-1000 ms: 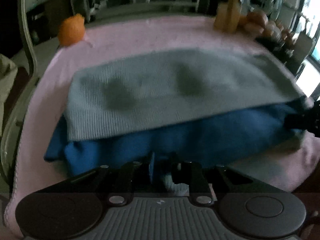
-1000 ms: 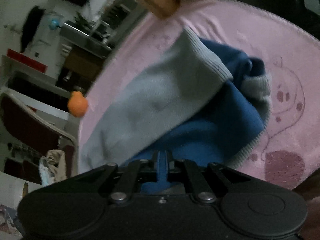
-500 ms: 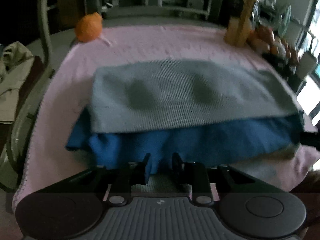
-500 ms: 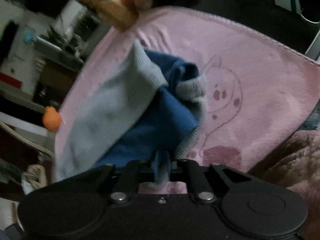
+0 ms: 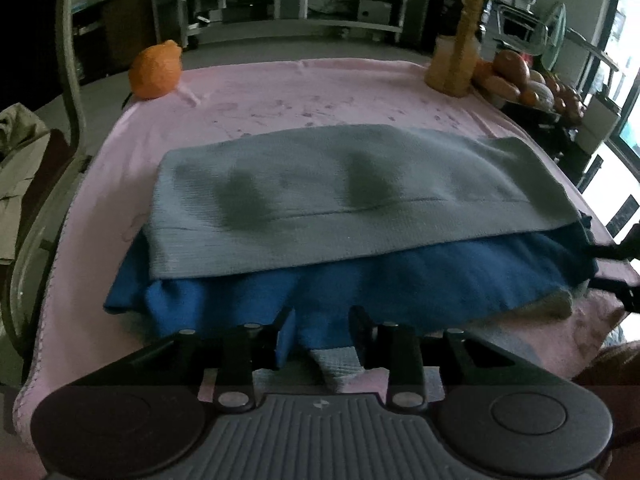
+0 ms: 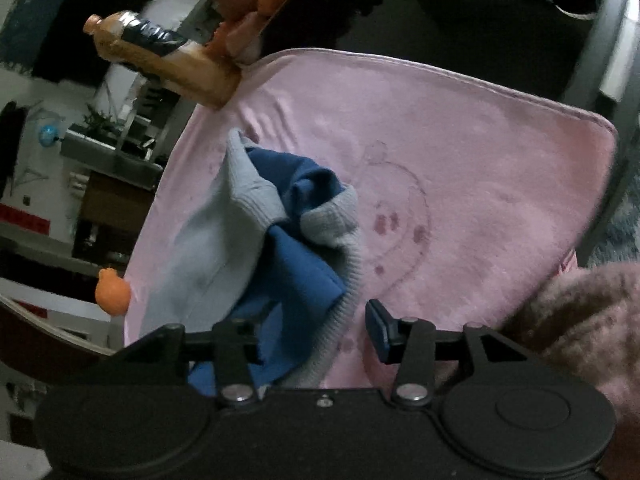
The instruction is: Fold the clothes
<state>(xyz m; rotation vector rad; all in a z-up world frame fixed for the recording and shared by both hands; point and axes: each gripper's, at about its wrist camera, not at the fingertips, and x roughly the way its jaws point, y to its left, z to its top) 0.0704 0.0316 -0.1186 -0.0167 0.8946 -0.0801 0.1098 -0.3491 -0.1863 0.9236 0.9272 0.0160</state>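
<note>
A folded garment, its grey knit layer (image 5: 360,200) over a blue layer (image 5: 400,292), lies across the pink blanket (image 5: 320,88). My left gripper (image 5: 323,332) is at its near edge. The jaws are opening, and a blue fold and a grey cuff (image 5: 336,364) lie loose between them. My right gripper (image 6: 316,328) is at the garment's right end (image 6: 300,264). Its jaws are opening too: the ribbed grey hem (image 6: 348,300) rests by the hidden left finger, and the right pad (image 6: 378,320) stands clear. The right gripper (image 5: 600,266) also shows in the left wrist view.
An orange toy (image 5: 156,70) sits at the blanket's far left corner. A bottle (image 5: 456,40) and piled fruit (image 5: 516,76) stand far right. A chair frame (image 5: 72,80) with draped clothing rises on the left. A fuzzy pink sleeve (image 6: 580,320) is beside the right gripper.
The right jaws, earlier shut on the blue cloth, have spread apart and the cloth end has settled on the blanket. The left jaws have widened. The right view has rolled and shifted.
</note>
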